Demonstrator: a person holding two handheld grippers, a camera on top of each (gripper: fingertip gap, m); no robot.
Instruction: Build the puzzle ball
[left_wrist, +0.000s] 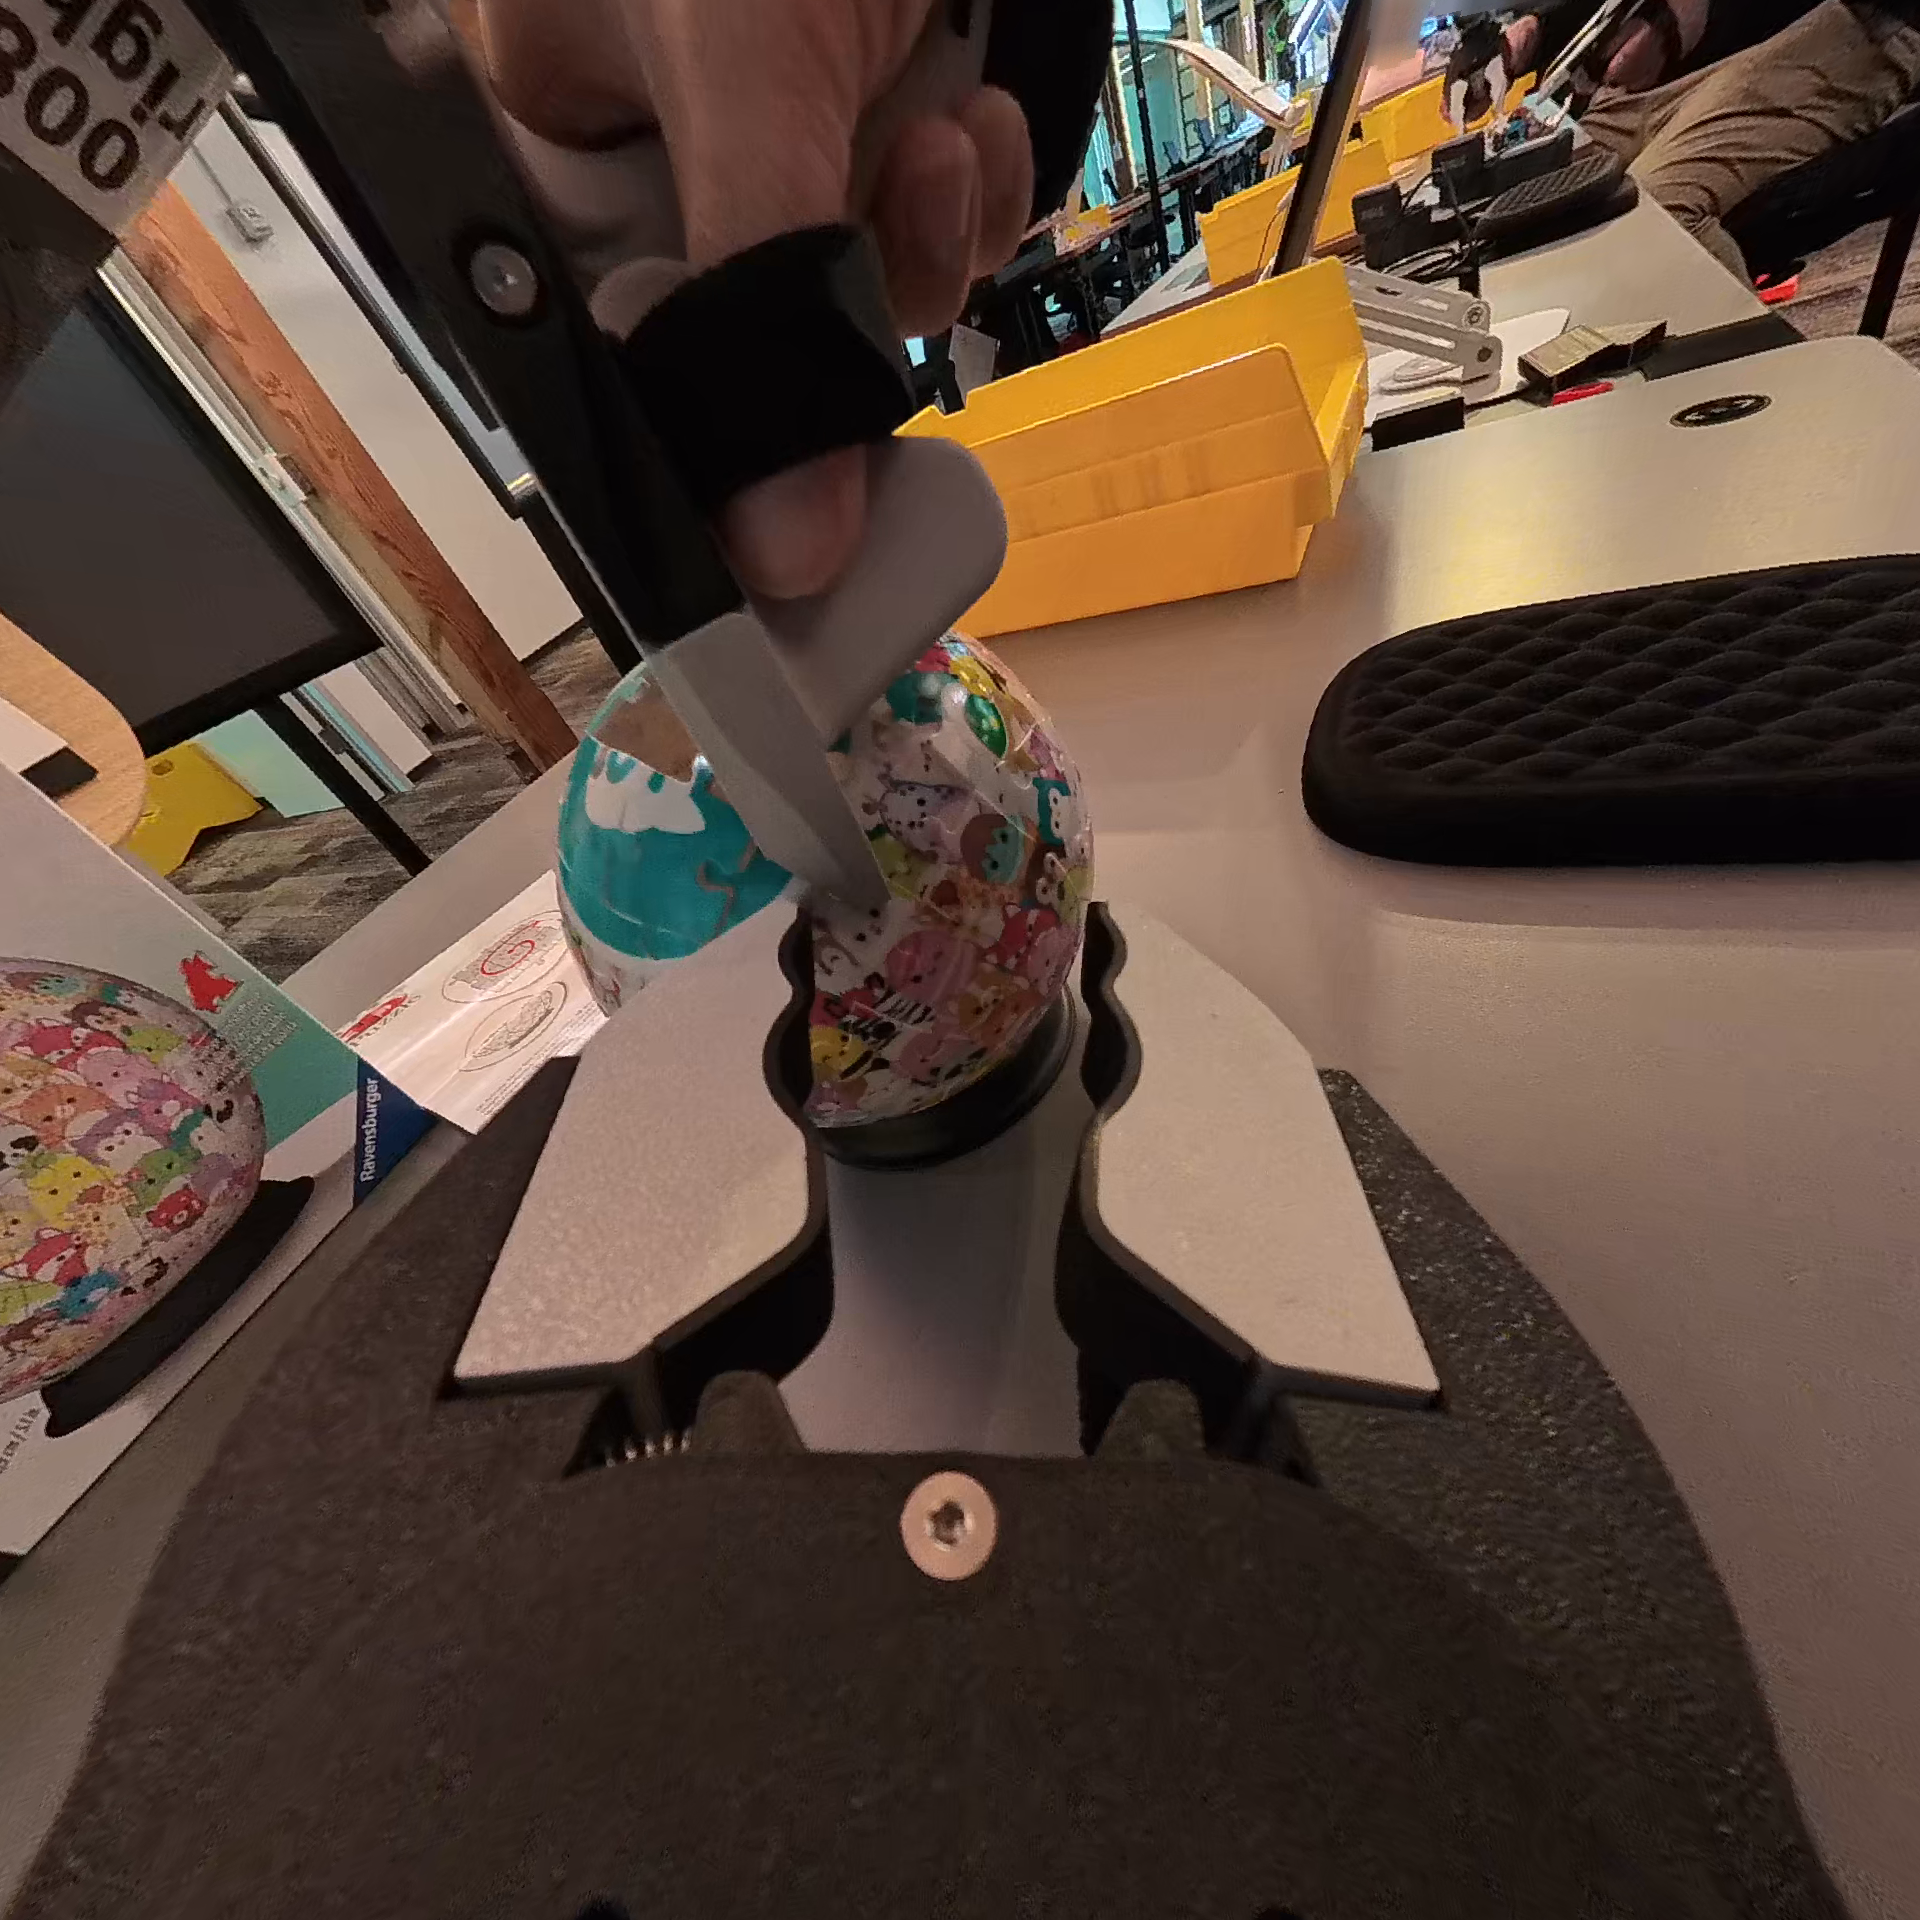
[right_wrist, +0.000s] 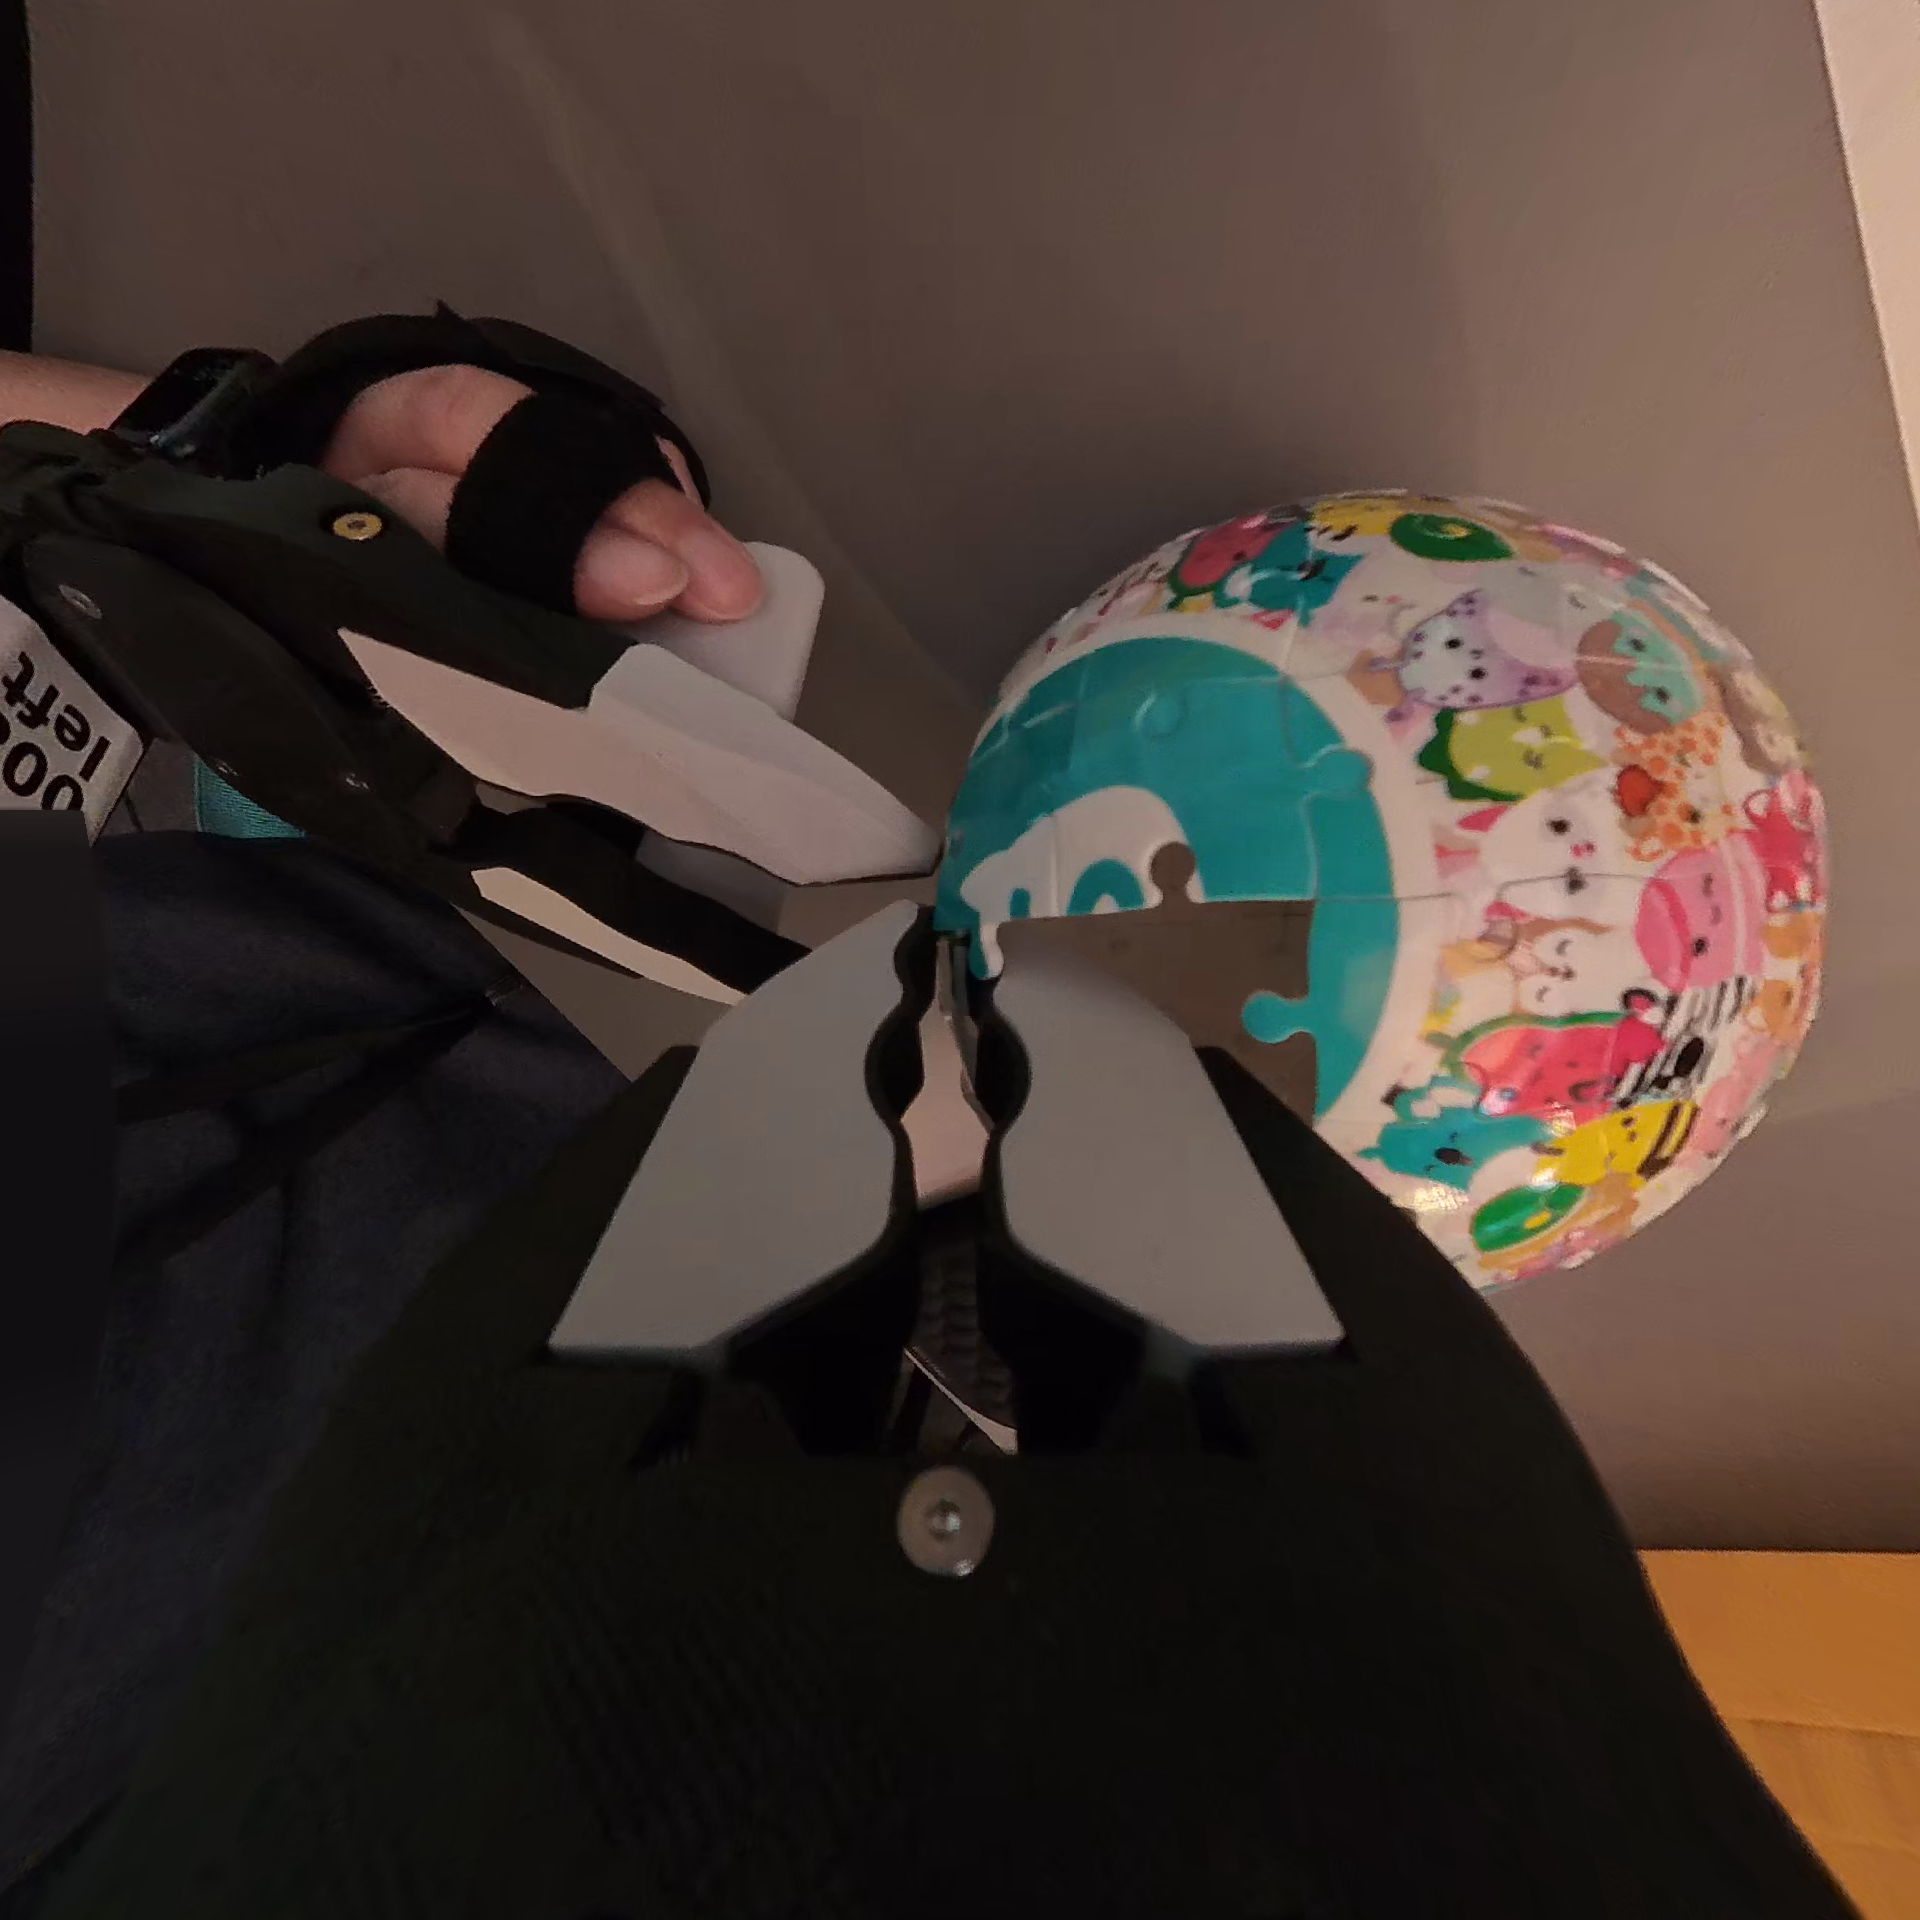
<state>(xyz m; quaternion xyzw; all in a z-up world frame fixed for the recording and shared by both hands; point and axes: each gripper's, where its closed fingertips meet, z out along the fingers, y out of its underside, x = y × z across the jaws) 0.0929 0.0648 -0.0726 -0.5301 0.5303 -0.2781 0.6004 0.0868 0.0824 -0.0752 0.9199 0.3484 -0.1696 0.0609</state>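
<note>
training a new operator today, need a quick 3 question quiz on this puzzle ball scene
1. True or false: the puzzle ball is fully built.
2. What does the ball sit on? A) a yellow bin B) a black ring on the table C) a box
3. Fill in: the left hand-held gripper has its fingers ____ (open or shut) in front of the ball.

Key:
1. False. A gap shows in the teal patch.
2. B.
3. Open, one finger to each side.
</note>
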